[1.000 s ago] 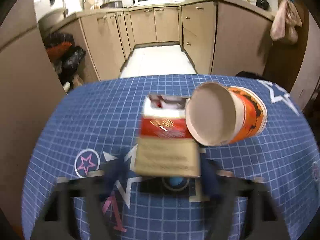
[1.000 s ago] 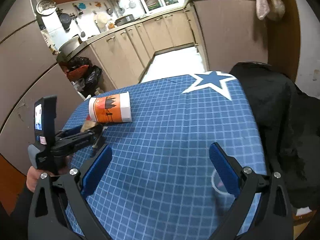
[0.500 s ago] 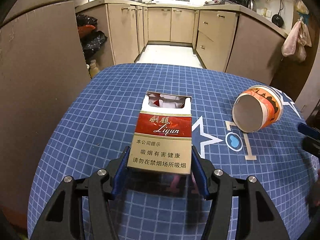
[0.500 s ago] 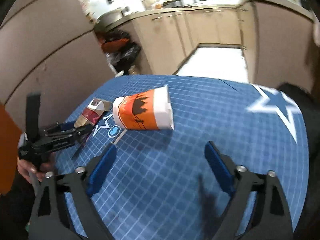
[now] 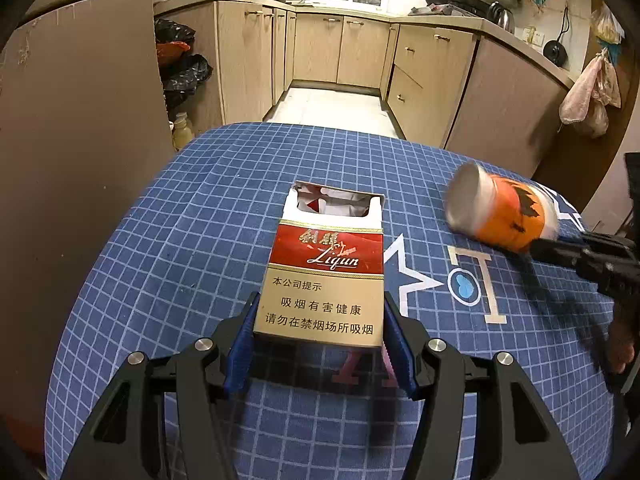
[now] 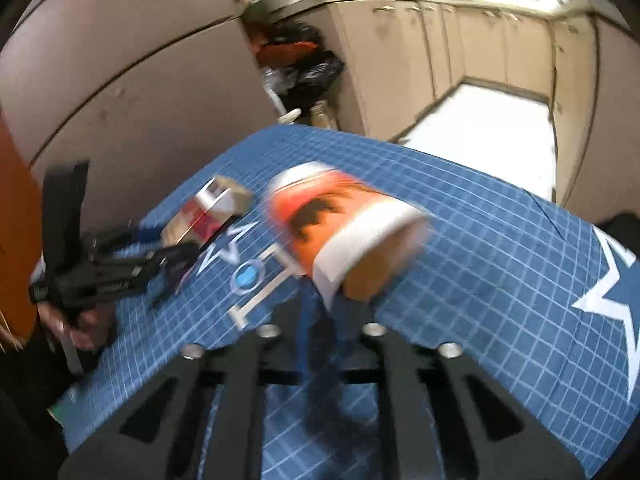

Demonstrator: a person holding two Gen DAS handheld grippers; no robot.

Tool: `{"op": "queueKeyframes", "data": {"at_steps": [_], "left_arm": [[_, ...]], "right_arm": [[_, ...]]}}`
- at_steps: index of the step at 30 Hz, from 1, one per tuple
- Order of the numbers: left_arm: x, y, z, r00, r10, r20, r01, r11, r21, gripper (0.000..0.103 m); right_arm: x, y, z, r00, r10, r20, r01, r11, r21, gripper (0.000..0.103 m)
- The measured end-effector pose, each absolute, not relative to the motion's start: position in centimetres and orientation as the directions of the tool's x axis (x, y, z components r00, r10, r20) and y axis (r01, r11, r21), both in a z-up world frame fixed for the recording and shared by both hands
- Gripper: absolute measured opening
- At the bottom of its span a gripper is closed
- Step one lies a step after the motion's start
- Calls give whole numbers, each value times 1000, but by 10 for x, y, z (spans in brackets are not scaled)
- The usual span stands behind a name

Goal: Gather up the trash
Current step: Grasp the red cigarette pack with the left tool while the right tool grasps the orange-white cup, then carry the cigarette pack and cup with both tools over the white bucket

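Note:
My left gripper [image 5: 320, 336] is shut on an opened red and gold cigarette pack [image 5: 326, 264] and holds it over the blue grid tablecloth [image 5: 192, 220]. The pack also shows in the right wrist view [image 6: 208, 212]. An orange and white paper cup [image 5: 500, 212] lies tilted at the right. In the right wrist view my right gripper [image 6: 324, 304] has closed its blue pads on the rim of the cup [image 6: 344, 224], which is blurred by motion. The right gripper also shows at the right edge of the left wrist view [image 5: 580, 256].
The table edge drops off toward a brown wall panel [image 5: 80, 140] at the left. Beige kitchen cabinets [image 5: 360, 52] and a white floor [image 5: 332, 104] lie beyond. Black trash bags [image 5: 180, 68] sit in the left corner. White stars are printed on the cloth [image 6: 608, 300].
My right gripper has swept left to the cup and closed on its rim; the cup has tipped and shifted. My left gripper has kept hold of the pack and drawn back slightly.

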State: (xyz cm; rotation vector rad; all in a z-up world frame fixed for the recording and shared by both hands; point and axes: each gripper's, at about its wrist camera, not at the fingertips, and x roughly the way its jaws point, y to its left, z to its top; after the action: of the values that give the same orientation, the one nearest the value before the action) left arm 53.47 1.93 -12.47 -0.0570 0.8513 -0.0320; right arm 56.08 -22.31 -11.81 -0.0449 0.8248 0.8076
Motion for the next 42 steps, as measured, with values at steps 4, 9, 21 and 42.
{"op": "queueKeyframes", "data": {"at_steps": [4, 9, 21, 42], "left_arm": [[533, 18, -125, 660, -52, -750, 10, 998, -60, 59], [531, 11, -124, 674, -29, -738, 26, 1000, -15, 59], [461, -30, -70, 761, -18, -649, 95, 992, 83, 59], [307, -104, -20, 850, -56, -523, 172, 969, 175, 59]], "right_arm": [[539, -219, -113, 449, 621, -642, -651, 720, 241, 2], [502, -226, -99, 536, 614, -579, -589, 764, 264, 2], [373, -227, -61, 717, 412, -562, -409, 902, 140, 2], [211, -252, -39, 881, 141, -452, -166, 986, -16, 2]]}}
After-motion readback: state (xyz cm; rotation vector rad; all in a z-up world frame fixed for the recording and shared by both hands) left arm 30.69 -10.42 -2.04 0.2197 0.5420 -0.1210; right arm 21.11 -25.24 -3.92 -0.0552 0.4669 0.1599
